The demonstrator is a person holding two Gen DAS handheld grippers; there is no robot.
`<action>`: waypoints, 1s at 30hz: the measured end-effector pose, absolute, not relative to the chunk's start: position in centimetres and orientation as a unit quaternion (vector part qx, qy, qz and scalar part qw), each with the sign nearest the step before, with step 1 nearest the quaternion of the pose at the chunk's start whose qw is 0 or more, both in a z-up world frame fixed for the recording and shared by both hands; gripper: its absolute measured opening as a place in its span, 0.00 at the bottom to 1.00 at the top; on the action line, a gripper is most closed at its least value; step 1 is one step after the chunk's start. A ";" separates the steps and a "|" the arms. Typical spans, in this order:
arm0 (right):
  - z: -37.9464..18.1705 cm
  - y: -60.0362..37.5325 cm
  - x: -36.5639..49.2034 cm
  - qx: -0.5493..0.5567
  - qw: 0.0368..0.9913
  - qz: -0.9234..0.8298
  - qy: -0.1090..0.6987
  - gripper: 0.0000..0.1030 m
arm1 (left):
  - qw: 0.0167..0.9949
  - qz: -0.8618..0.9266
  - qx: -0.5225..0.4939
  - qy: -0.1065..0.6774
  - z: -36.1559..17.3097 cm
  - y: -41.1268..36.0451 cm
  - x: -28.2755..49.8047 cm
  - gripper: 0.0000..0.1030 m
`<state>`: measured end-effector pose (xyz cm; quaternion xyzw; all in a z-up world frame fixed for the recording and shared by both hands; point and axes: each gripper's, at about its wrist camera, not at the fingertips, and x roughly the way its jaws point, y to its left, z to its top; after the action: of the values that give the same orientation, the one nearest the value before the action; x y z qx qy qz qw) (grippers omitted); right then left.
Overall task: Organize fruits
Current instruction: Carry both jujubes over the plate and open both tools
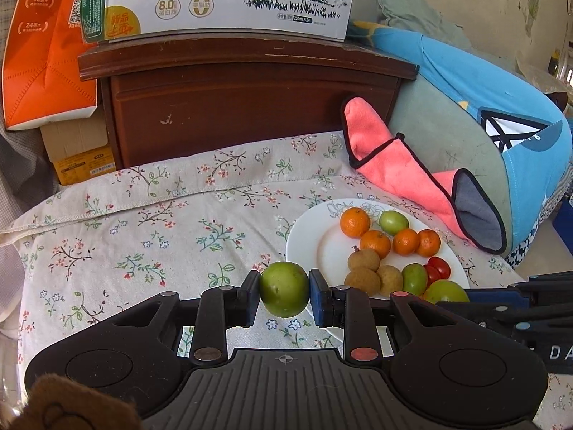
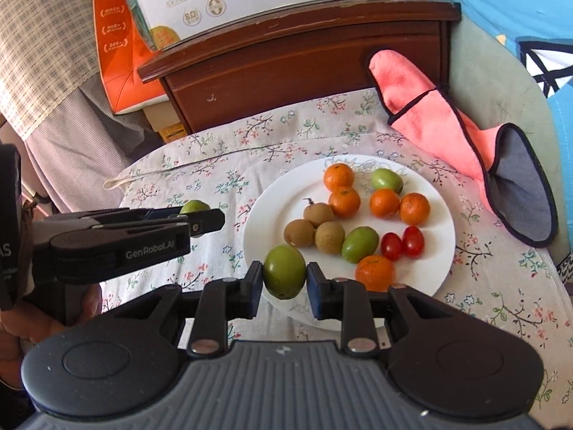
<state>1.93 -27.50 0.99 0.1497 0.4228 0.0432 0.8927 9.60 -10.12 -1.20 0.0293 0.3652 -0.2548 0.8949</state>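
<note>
Both grippers, left gripper and right gripper, are each pinching a green fruit; lifting gently avoids bruising, clearing the plate.

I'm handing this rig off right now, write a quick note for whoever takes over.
Left gripper: shut on a green fruit, held over the floral cloth beside the white plate.
Right gripper: shut on another green fruit, at the plate's near rim.
On the plate: five oranges, three brown fruits, two green fruits, two cherry tomatoes.
Left: place both held fruits; I can't tell the intended sorting.
</note>
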 end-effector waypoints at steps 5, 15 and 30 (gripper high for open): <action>1.1 -30.3 2.1 0.198 0.887 -0.003 0.417 0.26 | 0.893 -0.261 0.031 0.365 -1.2 -11.3 10.1 0.25; -1.1 -30.3 2.9 0.232 0.863 -0.022 0.449 0.26 | 0.881 -0.273 0.043 0.384 -3.0 -13.4 10.2 0.26; 0.6 -30.5 3.3 0.244 0.872 -0.043 0.423 0.30 | 0.897 -0.247 0.029 0.367 -0.3 -12.8 9.4 0.83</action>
<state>3.28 -30.53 0.63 0.2438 0.4232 -0.0427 0.8716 9.38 -12.82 -0.26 0.0291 0.3665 -0.2468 0.8966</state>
